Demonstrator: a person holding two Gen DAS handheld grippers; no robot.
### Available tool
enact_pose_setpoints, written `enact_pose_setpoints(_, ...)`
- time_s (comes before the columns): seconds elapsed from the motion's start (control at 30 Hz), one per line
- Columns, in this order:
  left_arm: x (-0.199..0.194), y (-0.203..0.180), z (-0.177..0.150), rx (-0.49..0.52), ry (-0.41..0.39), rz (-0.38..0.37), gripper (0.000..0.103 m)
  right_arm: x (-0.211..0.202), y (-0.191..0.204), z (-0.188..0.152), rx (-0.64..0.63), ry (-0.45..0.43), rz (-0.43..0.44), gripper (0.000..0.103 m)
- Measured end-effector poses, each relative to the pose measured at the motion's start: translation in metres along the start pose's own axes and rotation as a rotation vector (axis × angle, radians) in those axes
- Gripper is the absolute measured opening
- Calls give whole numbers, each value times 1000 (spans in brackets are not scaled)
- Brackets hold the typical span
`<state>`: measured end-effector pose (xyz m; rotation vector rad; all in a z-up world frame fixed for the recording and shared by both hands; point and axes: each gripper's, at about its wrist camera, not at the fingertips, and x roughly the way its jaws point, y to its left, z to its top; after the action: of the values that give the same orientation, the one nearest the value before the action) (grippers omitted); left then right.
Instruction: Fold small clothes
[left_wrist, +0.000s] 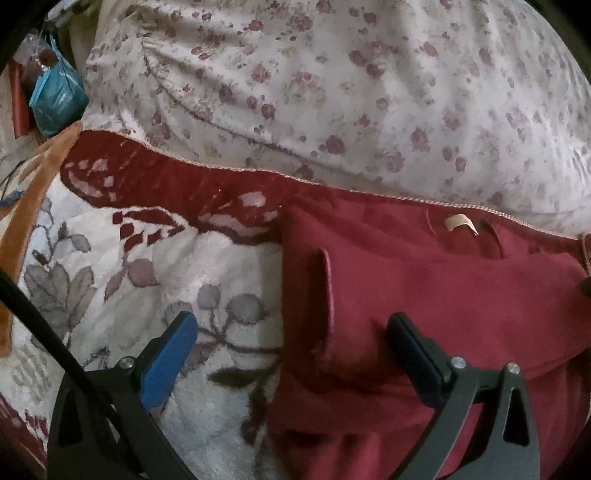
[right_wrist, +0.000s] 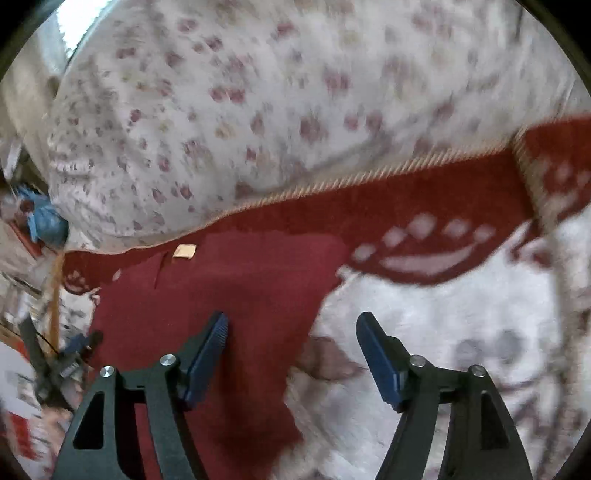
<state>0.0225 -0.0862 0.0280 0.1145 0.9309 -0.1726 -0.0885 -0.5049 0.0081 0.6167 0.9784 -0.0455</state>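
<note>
Both claws, left gripper (left_wrist: 291, 354) and right gripper (right_wrist: 291, 358), are held spread and empty over the dark red cloth garment (left_wrist: 424, 295), laid flat on the floral fleece blanket (left_wrist: 110, 295), apparently for grasping its edges.

The dark red fabric garment (left_wrist: 424, 295) runs off the frame's lower edge beneath the left tongs (left_wrist: 291, 343); in the right wrist view motion blurs everything; far left of the right tongs (right_wrist: 291, 347), cluttered objects (right_wrist: 44, 362) stay unreadable.
</note>
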Motion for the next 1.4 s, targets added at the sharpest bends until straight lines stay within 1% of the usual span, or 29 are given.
enact_pose_setpoints(0.03,1,1,0,-5,4,-3,102,12,-1,1,27,30,33,69)
enact_pose_setpoints(0.07,3,2,-1,-7,9,-4,102,15,0,0,25,47,43,53)
enact_pose_setpoints(0.1,4,2,-2,-7,15,-7,102,17,10,0,-39,57,19,34)
enact_pose_setpoints(0.17,6,1,-2,-7,22,-15,102,8,28,-5,-195,-8,-105,31)
enact_pose_setpoints(0.2,7,-1,-3,-2,24,-17,102,6,27,-7,-228,-28,-166,31)
enact_pose_setpoints(0.23,8,-3,-3,7,25,-16,102,9,21,-7,-210,-17,-194,31)
enact_pose_setpoints(0.27,7,-6,-4,16,22,-6,102,13,11,-7,-165,5,-195,31)
enact_pose_setpoints(0.3,5,-8,-5,27,14,4,102,15,2,-8,-121,10,-168,34)
enact_pose_setpoints(0.33,4,-8,-5,32,11,8,102,11,-1,-7,-100,-1,-159,48)
enact_pose_setpoints(0.37,3,-8,-5,32,10,7,102,3,-1,-7,-83,-23,-170,52)
enact_pose_setpoints(0.4,3,-8,-6,28,11,6,102,-8,2,-8,-80,-55,-182,54)
enact_pose_setpoints(0.47,4,-8,-6,24,14,7,102,-28,16,-14,-124,-99,-187,54)
enact_pose_setpoints(0.53,4,-8,-6,24,15,9,102,-40,34,-22,-198,-113,-168,53)
enact_pose_setpoints(0.57,4,-8,-6,24,14,11,102,-40,47,-31,-265,-93,-170,52)
enact_pose_setpoints(0.6,4,-8,-5,25,15,9,102,-34,55,-39,-301,-69,-196,48)
enact_pose_setpoints(0.63,4,-8,-5,26,14,10,102,-31,55,-45,-318,-47,-223,42)
enact_pose_setpoints(0.67,4,-8,-6,27,13,11,102,-18,53,-55,-344,5,-284,40)
enact_pose_setpoints(0.7,4,-8,-5,26,12,13,102,-9,52,-62,-357,31,-307,39)
enact_pose_setpoints(0.8,3,-9,-5,31,7,20,102,-19,55,-61,-347,4,-300,39)
enact_pose_setpoints(0.83,3,-9,-5,31,8,21,102,-24,58,-58,-336,-11,-279,40)
enact_pose_setpoints(0.87,3,-9,-5,30,8,20,102,-31,62,-52,-322,-43,-232,42)
enact_pose_setpoints(0.9,3,-9,-5,29,9,20,102,-35,68,-44,-310,-70,-199,48)
enact_pose_setpoints(0.93,3,-9,-5,28,7,18,102,-34,73,-37,-305,-83,-190,52)
enact_pose_setpoints(1.0,3,-10,-5,26,9,16,102,-20,83,-24,-309,-92,-184,52)
enact_pose_setpoints(1.07,4,-10,-5,25,11,15,102,4,87,-12,-290,-74,-186,51)
enact_pose_setpoints(1.2,6,-9,-6,27,14,10,102,47,68,2,-253,-13,-309,51)
enact_pose_setpoints(1.27,6,-9,-6,27,13,10,103,44,68,3,-261,-33,-307,51)
enact_pose_setpoints(1.37,6,-10,-6,28,13,11,102,19,74,-4,-258,-47,-280,51)
enact_pose_setpoints(1.4,5,-9,-6,30,11,14,102,4,77,-13,-271,-57,-264,51)
